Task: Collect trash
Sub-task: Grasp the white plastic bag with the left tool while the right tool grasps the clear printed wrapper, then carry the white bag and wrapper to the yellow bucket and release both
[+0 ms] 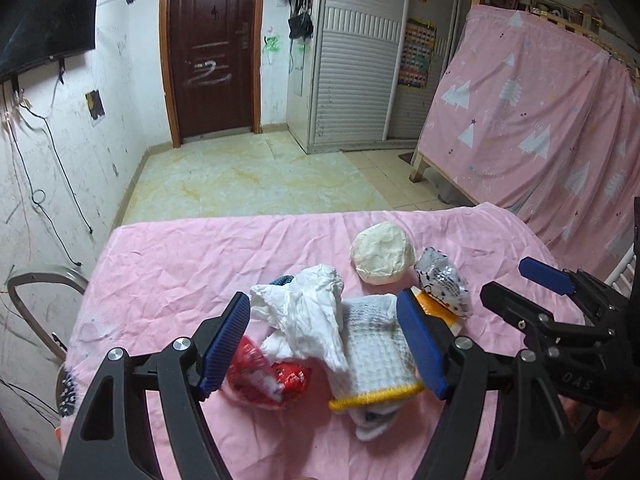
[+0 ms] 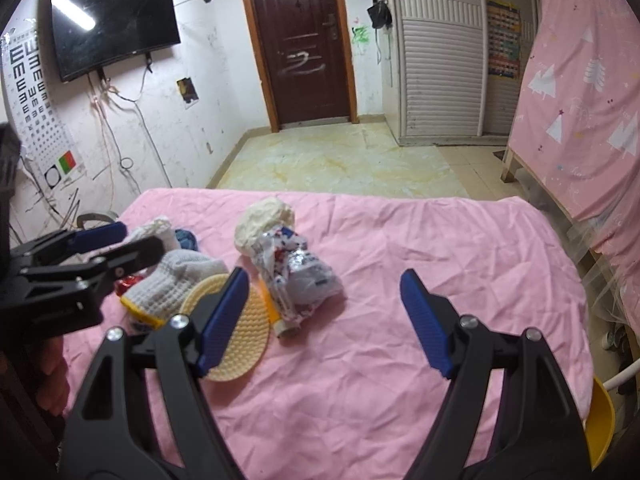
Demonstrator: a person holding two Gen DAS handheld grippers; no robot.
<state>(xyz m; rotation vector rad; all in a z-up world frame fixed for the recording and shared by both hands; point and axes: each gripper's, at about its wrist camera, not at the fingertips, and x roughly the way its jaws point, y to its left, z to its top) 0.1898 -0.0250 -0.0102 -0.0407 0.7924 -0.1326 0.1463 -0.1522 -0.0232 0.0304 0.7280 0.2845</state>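
Note:
A pile of trash lies on the pink-covered table (image 1: 168, 264). My left gripper (image 1: 324, 340) is open, its blue pads either side of a crumpled white tissue (image 1: 304, 312) and a white knitted glove with a yellow cuff (image 1: 376, 356). A red wrapper (image 1: 264, 380) lies by the left pad. A cream paper ball (image 1: 382, 256) and a silver printed wrapper (image 1: 442, 284) lie farther back. My right gripper (image 2: 324, 320) is open and empty over bare cloth, with a round beige textured pad (image 2: 240, 344) at its left finger and the silver wrapper (image 2: 296, 276) just ahead of it.
The right gripper shows at the right edge of the left wrist view (image 1: 560, 304). A yellow bin (image 2: 600, 428) sits low at the table's right edge. A metal chair frame (image 1: 40, 292) stands left of the table. A pink curtain (image 1: 540, 120) hangs on the right.

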